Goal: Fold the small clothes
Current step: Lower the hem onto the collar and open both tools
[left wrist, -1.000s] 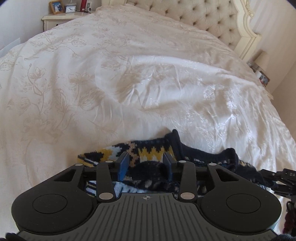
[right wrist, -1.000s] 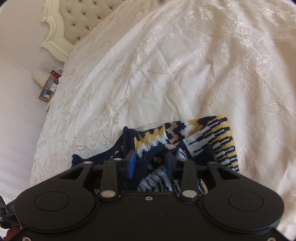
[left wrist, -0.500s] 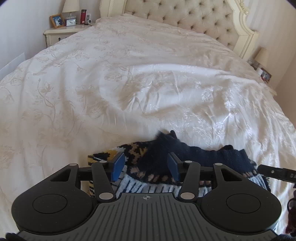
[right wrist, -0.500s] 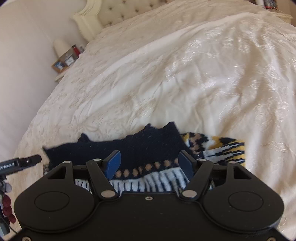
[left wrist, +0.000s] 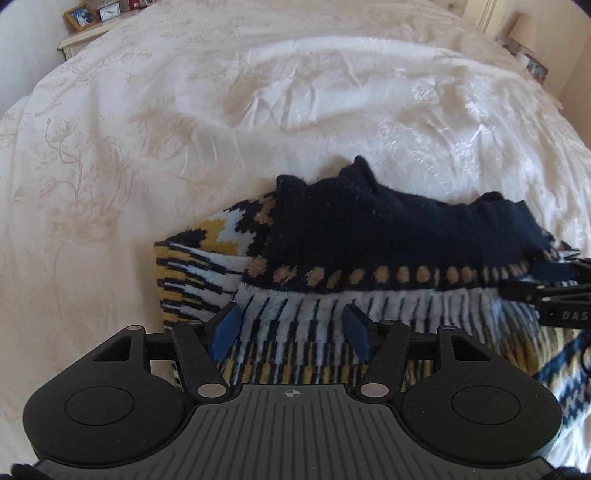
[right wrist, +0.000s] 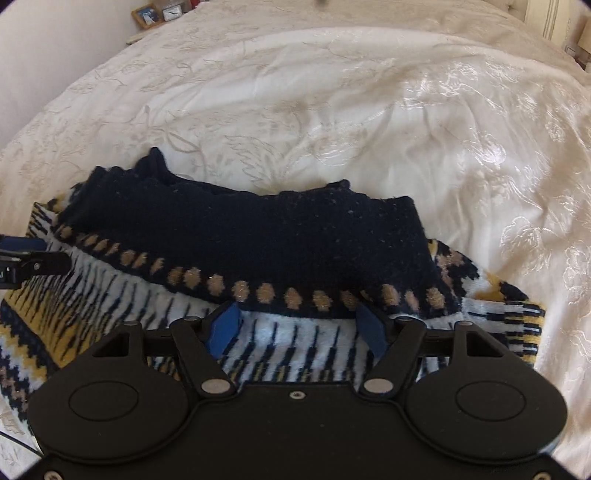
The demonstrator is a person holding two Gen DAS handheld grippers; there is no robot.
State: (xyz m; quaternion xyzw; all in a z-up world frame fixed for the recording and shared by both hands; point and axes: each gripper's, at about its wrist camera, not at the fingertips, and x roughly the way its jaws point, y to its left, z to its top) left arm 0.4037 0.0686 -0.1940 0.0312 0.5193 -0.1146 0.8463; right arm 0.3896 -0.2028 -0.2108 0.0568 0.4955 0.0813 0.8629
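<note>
We see the knitted sweater (left wrist: 369, 236) lying on the bedspread (left wrist: 147, 129); left gripper (left wrist: 291, 328) and right gripper (right wrist: 299, 328) both spread, empty. It looks soft and floppy, so we would pinch its thick folded edge

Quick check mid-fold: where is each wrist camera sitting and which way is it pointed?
Left wrist: rides the left gripper, facing across the sweater up the bed; jaws open, the right gripper intrudes at right.
Right wrist: rides the right gripper, facing likewise; jaws open, the left gripper intrudes at left.
Shared: sweater, bed, framed photo.
</note>
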